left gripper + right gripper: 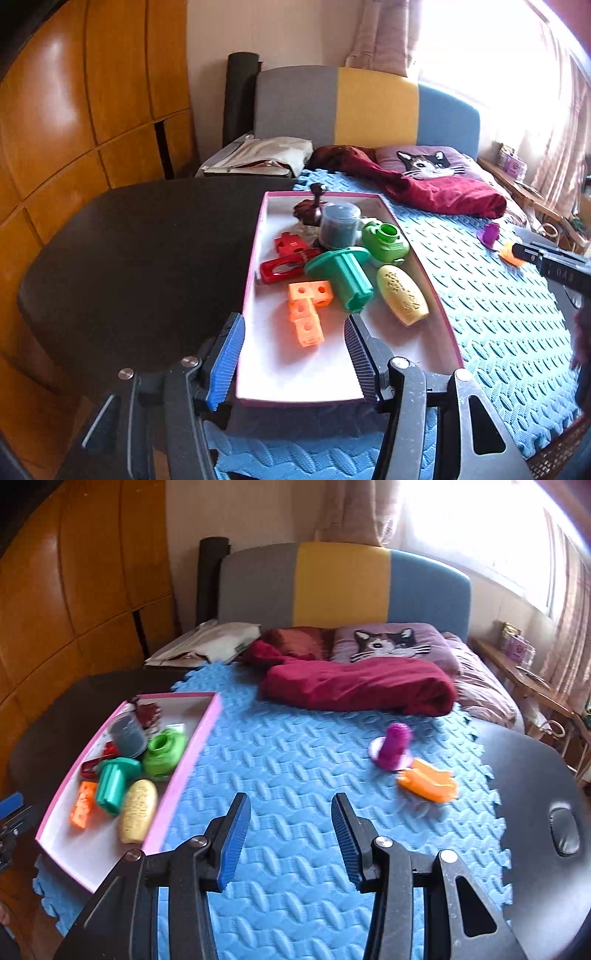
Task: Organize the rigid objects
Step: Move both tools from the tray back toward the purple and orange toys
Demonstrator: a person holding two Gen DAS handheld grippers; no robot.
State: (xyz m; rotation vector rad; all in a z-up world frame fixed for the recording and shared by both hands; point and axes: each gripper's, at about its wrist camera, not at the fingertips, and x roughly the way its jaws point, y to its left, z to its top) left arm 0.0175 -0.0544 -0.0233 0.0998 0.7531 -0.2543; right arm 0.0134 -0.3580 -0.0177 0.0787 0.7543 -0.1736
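Toys lay heaped in the pink-rimmed tray (pixel 255 266): orange cube block (pixel 307 310), teal flanged spool (pixel 343 275), yellow embossed oval (pixel 402 295), green cup piece (pixel 386 240). Purple peg (pixel 395 744) and orange comb-like piece (pixel 428 781) sat apart on the blue foam mat (pixel 295 760). Left tongs (pixel 293 350) and right tongs (pixel 290 834) both gaped, holding nothing.

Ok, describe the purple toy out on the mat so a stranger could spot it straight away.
Start at the blue foam mat in front of the bed, then look right, away from the pink-rimmed tray of toys. Two toys lie loose there: the purple toy stands nearer the crimson blanket. It is a rounded upright peg on a pale disc, unlike the flat orange toy beside it.
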